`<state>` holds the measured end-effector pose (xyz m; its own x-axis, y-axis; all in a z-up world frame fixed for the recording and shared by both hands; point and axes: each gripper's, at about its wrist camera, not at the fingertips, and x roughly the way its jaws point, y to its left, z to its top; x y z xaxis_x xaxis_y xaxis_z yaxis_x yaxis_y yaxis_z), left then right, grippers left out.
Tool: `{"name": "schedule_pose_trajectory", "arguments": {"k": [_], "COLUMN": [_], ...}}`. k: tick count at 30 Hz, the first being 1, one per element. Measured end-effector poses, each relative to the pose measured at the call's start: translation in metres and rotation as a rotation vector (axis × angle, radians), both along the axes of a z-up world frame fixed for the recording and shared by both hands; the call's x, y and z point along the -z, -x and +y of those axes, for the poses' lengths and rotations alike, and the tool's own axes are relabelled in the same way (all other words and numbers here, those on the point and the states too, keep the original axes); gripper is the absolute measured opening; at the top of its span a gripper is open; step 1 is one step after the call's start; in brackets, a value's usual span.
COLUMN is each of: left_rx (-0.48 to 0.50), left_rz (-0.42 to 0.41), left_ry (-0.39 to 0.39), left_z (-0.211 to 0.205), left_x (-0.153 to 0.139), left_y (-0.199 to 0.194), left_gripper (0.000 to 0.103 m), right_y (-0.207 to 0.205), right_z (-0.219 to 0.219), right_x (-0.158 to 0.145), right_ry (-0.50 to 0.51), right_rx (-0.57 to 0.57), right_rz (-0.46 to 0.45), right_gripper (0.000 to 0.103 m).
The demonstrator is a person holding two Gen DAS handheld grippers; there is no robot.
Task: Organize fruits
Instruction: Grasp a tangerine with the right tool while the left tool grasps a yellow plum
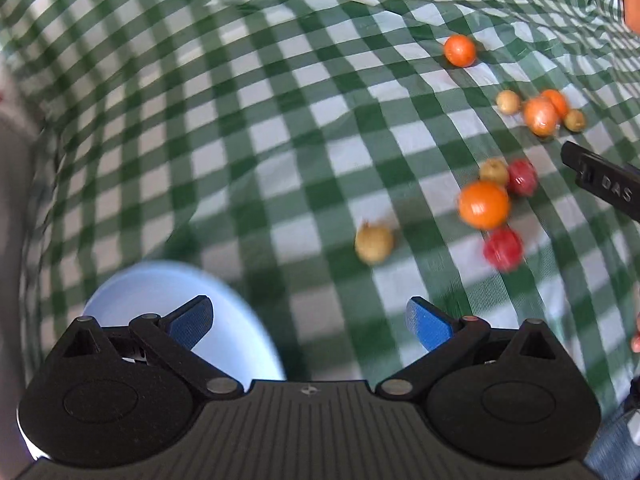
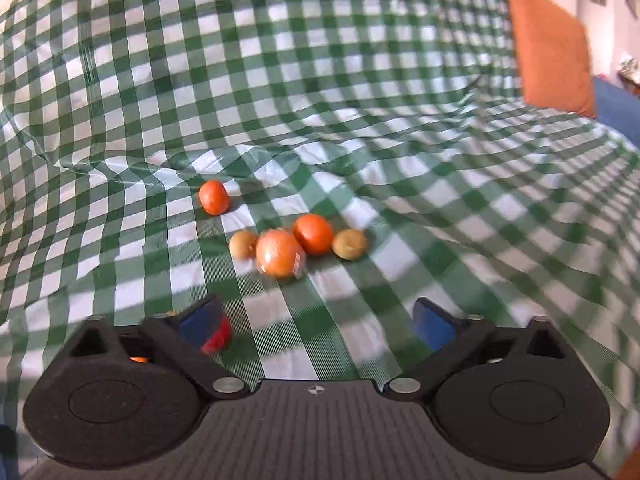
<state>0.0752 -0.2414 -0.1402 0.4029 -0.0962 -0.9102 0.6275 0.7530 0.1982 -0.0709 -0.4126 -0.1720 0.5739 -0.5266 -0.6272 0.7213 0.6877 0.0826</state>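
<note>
Green and white checked cloth (image 1: pixel 280 120) covers the surface under everything, and it is wrinkled in places.

From the left wrist view, the left claw (image 1: pixel 310 320) hangs over the cloth with its two blue pads spread wide and nothing between them. A pale blue plate (image 1: pixel 240 340) lies under its left pad. Fruits are scattered on the cloth to the right. One yellow-green fruit (image 1: pixel 374 243) sits alone, nearest the claw. Past it a big orange (image 1: pixel 484 205) touches a red fruit (image 1: pixel 503 249) below it, another red fruit (image 1: pixel 522 177) and a small yellow-green fruit (image 1: pixel 494 171). Farther off is a second bunch: a wrapped orange (image 1: pixel 541 116), another orange behind it, and two small yellow-green fruits at its sides. One lone orange (image 1: pixel 460 50) lies farthest away. A black finger of the right claw (image 1: pixel 600 184) pokes in from the right edge.

From the right wrist view, the right claw (image 2: pixel 316 320) is also spread apart and grips nothing. A red fruit (image 2: pixel 218 340) peeks out just behind its left pad. Ahead sit the wrapped orange (image 2: pixel 279 254), an orange (image 2: pixel 313 234) touching it, and a small yellow-green fruit on each side. The lone orange (image 2: pixel 215 197) lies farther back on the left. An orange cushion (image 2: pixel 552 48) stands at the far right.
</note>
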Motion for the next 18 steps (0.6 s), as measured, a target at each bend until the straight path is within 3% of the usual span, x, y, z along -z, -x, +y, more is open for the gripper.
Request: {"name": "schedule_pose_trajectory", "arguments": {"k": [1, 6, 9, 12, 13, 14, 16, 18], "left_rx": [0.005, 0.033, 0.040, 0.047, 0.060, 0.077, 0.116, 0.127], "left_rz": [0.004, 0.015, 0.022, 0.041, 0.057, 0.079, 0.076, 0.078], "left_ry": [-0.005, -0.013, 0.055, 0.081, 0.105, 0.139, 0.147, 0.132], "left_z": [-0.007, -0.032, -0.032, -0.032, -0.031, -0.029, -0.033, -0.036], "left_x": [0.007, 0.040, 0.043, 0.044, 0.043, 0.040, 0.033, 0.029], "left_y": [-0.006, -0.030, -0.036, -0.038, -0.036, -0.033, -0.025, -0.018], "left_gripper": [0.103, 0.103, 0.103, 0.098, 0.085, 0.062, 0.028, 0.028], "right_y": [-0.010, -0.051, -0.069, -0.071, -0.071, -0.071, -0.069, -0.067], "right_z": [-0.006, -0.024, -0.030, -0.029, -0.030, -0.030, -0.029, -0.027], "right_x": [0.005, 0.029, 0.043, 0.049, 0.050, 0.050, 0.048, 0.045], "right_ry": [-0.011, -0.024, 0.001, 0.058, 0.058, 0.060, 0.078, 0.087], "right_rx": [-0.008, -0.035, -0.040, -0.041, -0.040, -0.041, -0.037, -0.029], "right_rz": [0.009, 0.033, 0.072, 0.043, 0.034, 0.030, 0.022, 0.040], "right_gripper": [0.082, 0.081, 0.081, 0.082, 0.082, 0.081, 0.040, 0.038]}}
